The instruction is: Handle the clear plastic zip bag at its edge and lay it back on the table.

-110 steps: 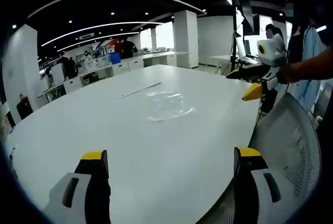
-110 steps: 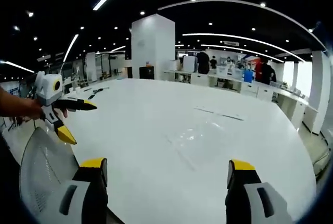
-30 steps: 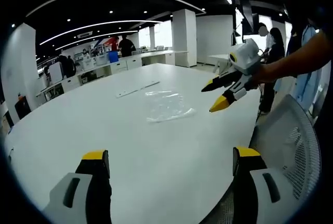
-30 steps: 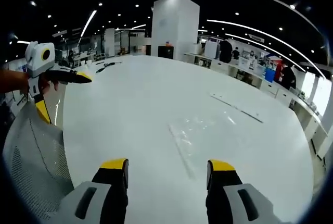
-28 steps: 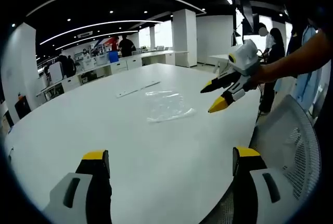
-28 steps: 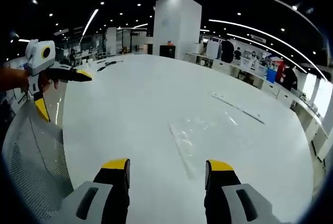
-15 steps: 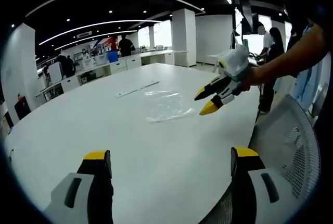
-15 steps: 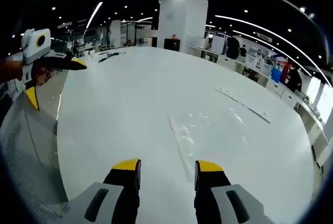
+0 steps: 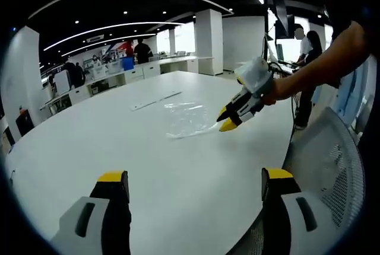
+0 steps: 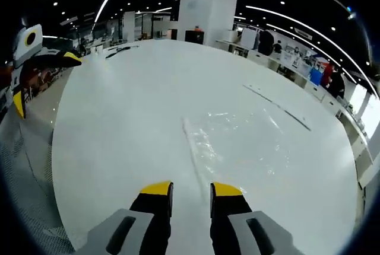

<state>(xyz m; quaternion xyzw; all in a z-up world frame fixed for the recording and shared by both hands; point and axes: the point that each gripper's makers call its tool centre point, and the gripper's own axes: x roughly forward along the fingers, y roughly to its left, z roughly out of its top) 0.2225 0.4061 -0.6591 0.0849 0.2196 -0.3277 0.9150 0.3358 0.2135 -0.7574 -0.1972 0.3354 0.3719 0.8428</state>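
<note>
Right gripper view: right gripper (image 10: pixel 190 188) hovered, jaws narrowed, at zip bag (image 10: pixel 237 139) edge on table (image 10: pixel 119 107); left gripper (image 9: pixel 194 179) jaws wide.

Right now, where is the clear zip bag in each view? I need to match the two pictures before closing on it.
Left gripper view: the clear zip bag lies flat on the white table, just above centre, with the right gripper at its right-hand edge.
Right gripper view: the bag lies centre-right, its near edge strip running toward the right gripper, whose jaws stand narrowly apart.
Shared landmark: the long thin strip beyond the bag.
</note>
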